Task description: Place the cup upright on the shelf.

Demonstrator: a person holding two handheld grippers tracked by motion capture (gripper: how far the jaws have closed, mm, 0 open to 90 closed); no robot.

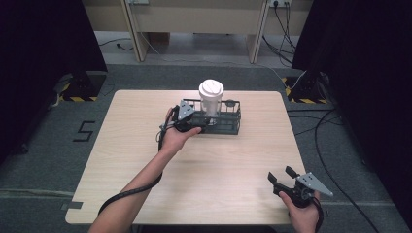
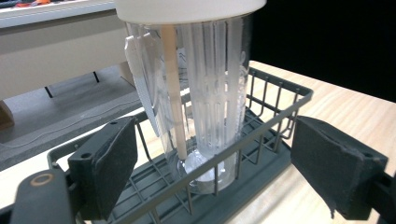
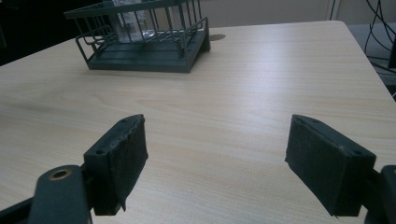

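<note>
A clear ribbed cup with a white lid stands upright in the left half of a dark wire rack at the table's far middle. My left gripper is at the rack's left end, open, jaws pointing at the cup. In the left gripper view the cup rises just ahead between the wide-apart pads, behind the rack's front wall, and nothing is held. A pale stick leans inside the cup. My right gripper hovers open near the table's front right corner. Its pads hold nothing, with the rack far ahead.
The light wooden table has bare room between the rack and the front edge. A small brown spot lies beside the rack's right end. Black curtains flank the table, and cables run over the grey floor at right.
</note>
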